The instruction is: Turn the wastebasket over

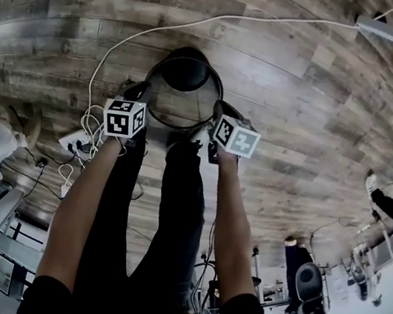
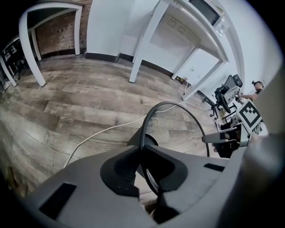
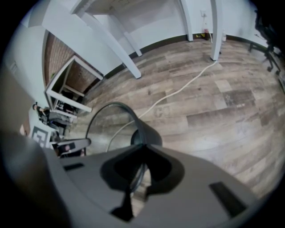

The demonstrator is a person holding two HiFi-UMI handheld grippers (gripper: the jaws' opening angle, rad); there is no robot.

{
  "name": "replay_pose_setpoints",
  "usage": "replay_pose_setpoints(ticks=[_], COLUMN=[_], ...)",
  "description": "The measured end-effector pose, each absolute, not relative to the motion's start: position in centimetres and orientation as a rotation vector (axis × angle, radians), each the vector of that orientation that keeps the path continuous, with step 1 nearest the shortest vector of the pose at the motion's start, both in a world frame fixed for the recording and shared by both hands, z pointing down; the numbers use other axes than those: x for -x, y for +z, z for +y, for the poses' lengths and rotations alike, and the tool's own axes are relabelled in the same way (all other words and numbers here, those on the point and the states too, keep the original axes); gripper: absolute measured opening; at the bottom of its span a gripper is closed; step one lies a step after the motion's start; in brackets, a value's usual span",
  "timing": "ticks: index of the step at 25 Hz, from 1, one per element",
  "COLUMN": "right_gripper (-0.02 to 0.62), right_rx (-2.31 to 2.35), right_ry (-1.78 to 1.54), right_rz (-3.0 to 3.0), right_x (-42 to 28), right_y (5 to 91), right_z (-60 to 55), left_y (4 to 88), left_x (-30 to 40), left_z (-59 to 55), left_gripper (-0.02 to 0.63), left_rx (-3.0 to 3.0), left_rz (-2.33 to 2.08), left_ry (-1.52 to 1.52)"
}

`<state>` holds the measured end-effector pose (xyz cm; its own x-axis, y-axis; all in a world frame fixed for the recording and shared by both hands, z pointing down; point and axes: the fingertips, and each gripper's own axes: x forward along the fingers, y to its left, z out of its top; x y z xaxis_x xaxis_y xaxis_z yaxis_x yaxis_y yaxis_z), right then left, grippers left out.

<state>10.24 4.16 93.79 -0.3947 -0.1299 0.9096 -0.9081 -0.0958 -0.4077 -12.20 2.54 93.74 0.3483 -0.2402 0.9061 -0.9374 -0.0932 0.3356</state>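
A black wire-mesh wastebasket (image 1: 185,75) is over the wooden floor in front of the person's legs, its round mouth facing up toward the head camera and its dark base beyond. My left gripper (image 1: 141,93) is shut on the left side of the rim, and the thin rim runs between its jaws in the left gripper view (image 2: 143,153), with the mesh wall (image 2: 178,129) behind. My right gripper (image 1: 220,111) is shut on the opposite side of the rim (image 3: 107,107), which passes between its jaws (image 3: 141,153). Whether the base touches the floor is hidden.
A white cable (image 1: 118,48) runs across the floor planks (image 1: 306,89) to a power strip (image 1: 75,140) at the left. White table legs (image 2: 33,58) stand around the room. An office chair (image 1: 309,285) and a person's feet (image 1: 381,196) are at the right.
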Motion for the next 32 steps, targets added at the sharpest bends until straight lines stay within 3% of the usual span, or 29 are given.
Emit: replay_pose_setpoints(ticks=[22, 23, 25, 32], right_gripper=[0.053, 0.069, 0.163, 0.19], right_rx=[-1.193, -1.188, -1.163, -1.181], right_ry=[1.518, 1.51, 1.484, 1.431], right_rz=[-1.572, -1.563, -1.545, -1.539], right_x=[-9.3, -9.4, -9.2, -8.9], right_y=[96.9, 97.0, 97.0, 94.5], right_z=[3.0, 3.0, 3.2, 3.4], left_y=[97.6, 97.6, 97.5, 95.6], left_x=[13.4, 13.3, 13.3, 14.3], left_z=[1.9, 1.9, 1.9, 2.5], left_gripper=[0.06, 0.061, 0.061, 0.086], left_rx=[-1.512, -1.509, -1.508, -1.486], left_rz=[-1.178, -1.18, -1.18, -1.2], left_ry=[0.819, 0.832, 0.856, 0.853])
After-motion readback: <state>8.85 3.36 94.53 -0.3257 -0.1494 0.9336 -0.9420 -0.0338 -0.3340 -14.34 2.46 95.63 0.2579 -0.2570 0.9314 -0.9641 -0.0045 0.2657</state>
